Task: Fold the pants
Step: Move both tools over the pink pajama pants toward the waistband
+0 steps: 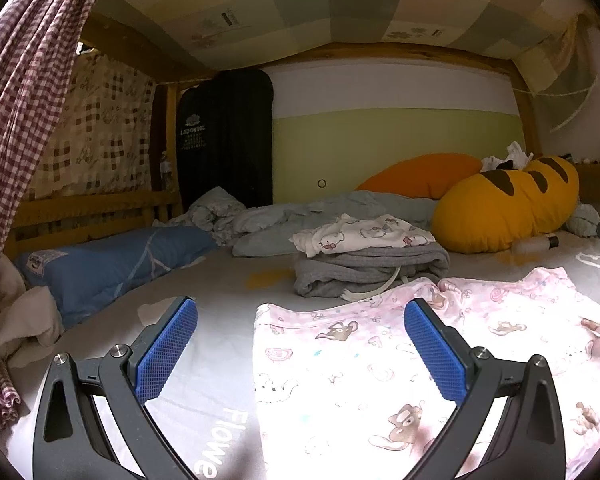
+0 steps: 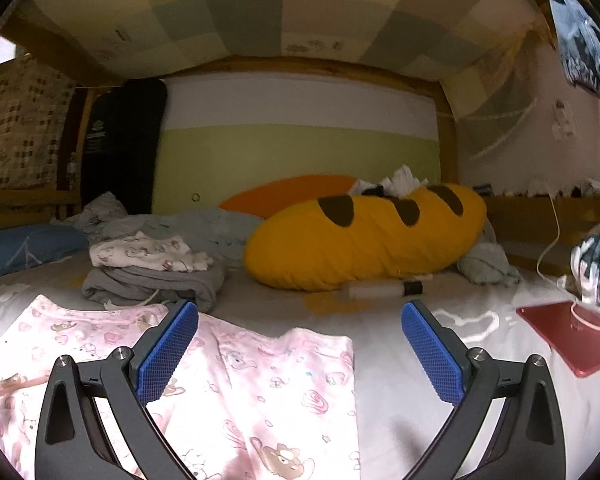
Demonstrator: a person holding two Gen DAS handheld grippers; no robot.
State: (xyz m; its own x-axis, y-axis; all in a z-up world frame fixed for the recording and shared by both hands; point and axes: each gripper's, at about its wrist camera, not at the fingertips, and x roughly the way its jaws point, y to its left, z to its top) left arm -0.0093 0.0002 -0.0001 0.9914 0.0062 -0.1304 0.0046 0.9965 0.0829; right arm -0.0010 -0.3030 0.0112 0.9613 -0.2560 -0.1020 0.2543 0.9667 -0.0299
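Note:
Pink pants (image 1: 400, 368) with a cartoon print lie spread flat on the white bed sheet (image 1: 220, 292). My left gripper (image 1: 300, 316) is open and empty, hovering over the pants' left edge. In the right wrist view the pants (image 2: 260, 380) fill the lower left. My right gripper (image 2: 300, 316) is open and empty, over the pants' right end, with its right finger above bare sheet (image 2: 400, 360).
A stack of folded clothes, grey below (image 1: 372, 268) and white printed on top (image 1: 360, 234), sits just behind the pants. A yellow bread-shaped pillow (image 2: 364, 236), a bottle (image 2: 380, 290), a red tablet (image 2: 572, 336), a blue pillow (image 1: 112, 264) and crumpled bedding (image 1: 280, 216) lie around.

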